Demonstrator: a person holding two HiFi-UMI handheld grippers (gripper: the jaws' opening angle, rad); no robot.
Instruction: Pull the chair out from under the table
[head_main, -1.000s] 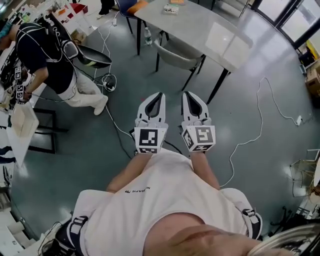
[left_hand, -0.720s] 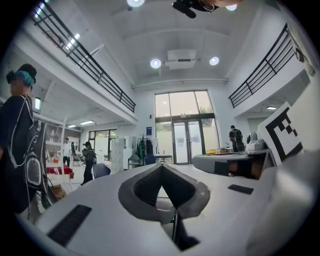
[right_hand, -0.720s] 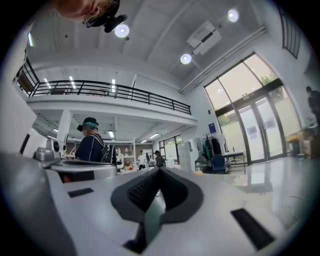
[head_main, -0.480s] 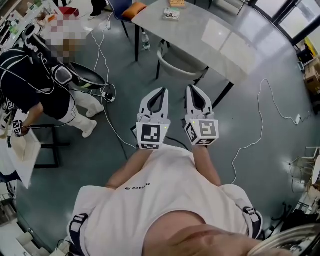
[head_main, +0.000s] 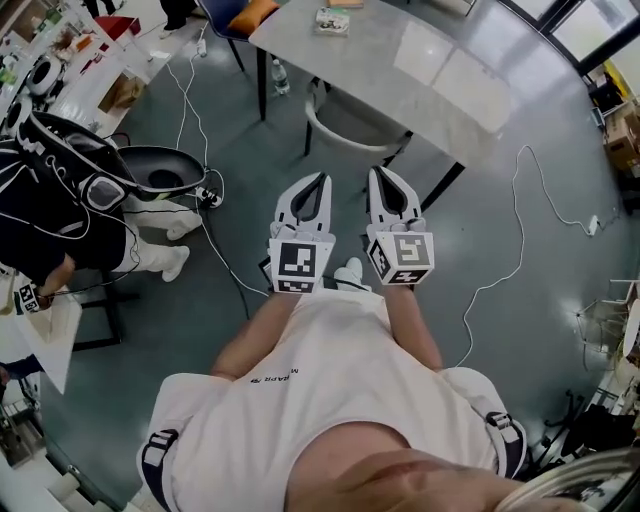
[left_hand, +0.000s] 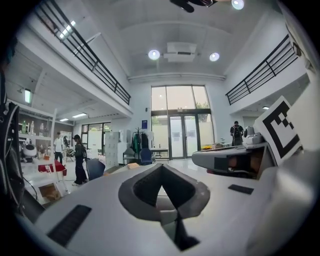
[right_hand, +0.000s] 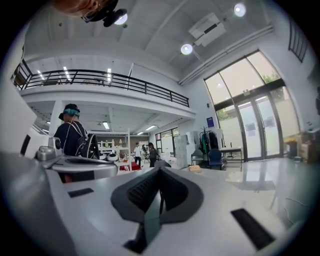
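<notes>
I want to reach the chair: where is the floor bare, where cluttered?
Bare floor lies in front of the chair, and between the table leg and the white cable. Crowded at the left: floor cables, a person.

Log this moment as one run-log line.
left gripper: jaws shut, empty | right gripper: jaws shut, empty | chair: tucked under table, not yet touched, ahead of both grippers

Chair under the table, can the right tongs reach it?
Probably yes: the chair sticks out from under the table, and only floor lies between it and the right tongs.
</notes>
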